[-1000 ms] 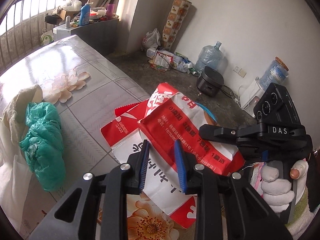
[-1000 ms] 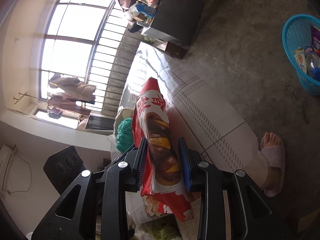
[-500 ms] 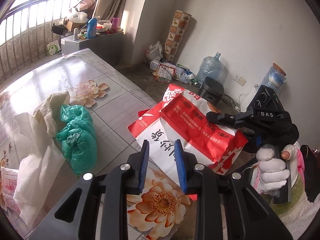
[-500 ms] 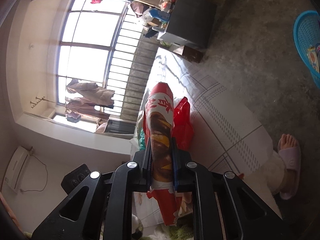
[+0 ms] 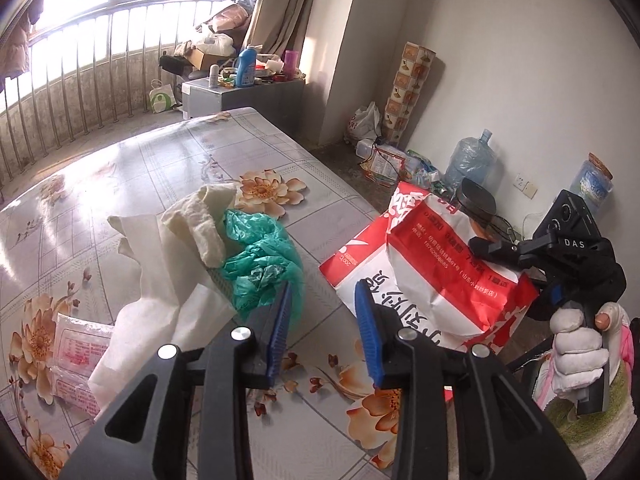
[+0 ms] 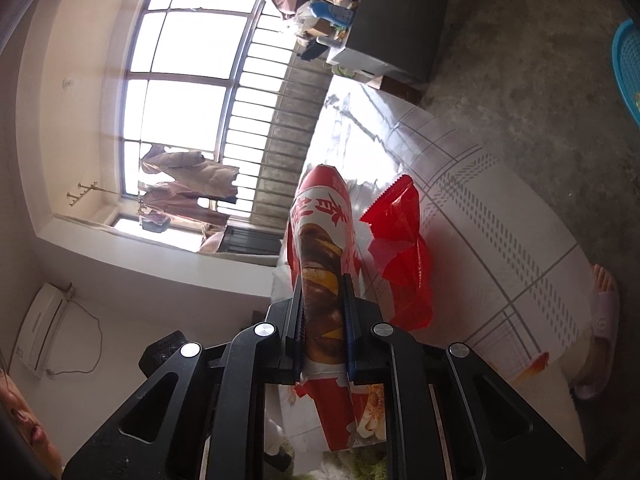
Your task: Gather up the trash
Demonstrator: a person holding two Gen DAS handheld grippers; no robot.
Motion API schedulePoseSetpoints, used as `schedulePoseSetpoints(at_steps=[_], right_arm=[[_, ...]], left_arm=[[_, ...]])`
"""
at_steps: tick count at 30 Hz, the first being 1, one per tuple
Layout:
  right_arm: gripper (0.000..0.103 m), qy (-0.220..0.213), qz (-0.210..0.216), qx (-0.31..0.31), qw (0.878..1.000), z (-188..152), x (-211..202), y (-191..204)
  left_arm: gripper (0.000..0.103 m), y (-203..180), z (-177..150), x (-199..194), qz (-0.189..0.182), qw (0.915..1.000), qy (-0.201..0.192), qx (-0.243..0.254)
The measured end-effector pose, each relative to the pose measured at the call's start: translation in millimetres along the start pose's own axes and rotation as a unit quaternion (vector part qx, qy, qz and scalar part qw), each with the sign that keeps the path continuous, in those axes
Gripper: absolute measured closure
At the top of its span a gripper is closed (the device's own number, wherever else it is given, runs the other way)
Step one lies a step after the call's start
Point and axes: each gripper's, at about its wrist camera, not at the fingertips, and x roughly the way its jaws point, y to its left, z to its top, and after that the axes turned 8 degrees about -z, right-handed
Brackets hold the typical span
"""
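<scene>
My right gripper (image 6: 323, 292) is shut on a red and white snack bag (image 6: 322, 240) and holds it above the flowered table (image 5: 160, 168); the same bag (image 5: 452, 272) and the right gripper (image 5: 480, 245) show at the right of the left wrist view. A second red wrapper (image 6: 404, 248) hangs beside it. My left gripper (image 5: 324, 300) is open and empty above the table, just right of a crumpled green plastic bag (image 5: 260, 260), cream cloth (image 5: 200, 224), white paper (image 5: 152, 280) and a small white and pink packet (image 5: 80, 348).
A blue basket (image 6: 626, 72) with trash stands on the floor at the far right. A cluttered cabinet (image 5: 248, 92) stands beyond the table's far end. A water jug (image 5: 472, 160), bags and a black cooker (image 5: 478, 200) line the wall. A slippered foot (image 6: 600, 300) stands by the table.
My right gripper has closed on the snack bag and lifted it. My left gripper has drawn back and left, bringing the green bag and cloth nearer its fingers.
</scene>
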Motion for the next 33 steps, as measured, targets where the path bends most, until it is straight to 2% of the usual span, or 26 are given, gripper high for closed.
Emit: schedulePoseSetpoints(at_steps=[2, 5, 8, 14, 16, 18, 23, 28, 33], right_arm=[[0.089, 0.000, -0.003, 0.002, 1.000, 0.2, 0.8, -1.7], [0.089, 0.001, -0.006, 0.006, 1.000, 2.1, 0.1, -4.5], [0.089, 0.002, -0.006, 0.009, 1.000, 3.5, -0.7, -7.7], [0.089, 0.000, -0.003, 0.015, 1.000, 0.5, -5.5, -10.5], [0.089, -0.002, -0.002, 0.015, 1.000, 0.0, -7.8, -10.6], [0.089, -0.006, -0.002, 0.014, 1.000, -0.4, -11.4, -10.7], [0.089, -0.018, -0.001, 0.016, 1.000, -1.3, -24.9, -15.8], [0.089, -0.029, -0.001, 0.019, 0.999, -2.2, -36.6, -20.2], [0.088, -0.035, -0.002, 0.019, 0.999, -1.4, -39.1, -19.0]], left_arm=[[0.069, 0.8, 3.0, 6.1, 0.011, 0.9999, 0.006, 0.001], [0.060, 0.7, 7.8, 15.3, 0.024, 0.9996, 0.011, 0.004], [0.057, 0.3, 11.6, 26.6, 0.047, 0.9986, 0.019, 0.013], [0.057, 0.7, 13.2, 45.7, 0.081, 0.9960, 0.033, 0.021], [0.063, -1.3, 12.3, 46.7, 0.085, 0.9955, 0.032, 0.029], [0.077, -4.1, 10.8, 46.3, 0.082, 0.9954, 0.034, 0.036], [0.088, -13.2, 2.8, 42.5, 0.045, 0.9969, 0.055, 0.034], [0.088, -20.4, -19.0, 39.9, 0.003, 0.9966, 0.082, 0.007], [0.088, -32.2, -16.0, 22.4, -0.009, 0.9983, 0.055, 0.016]])
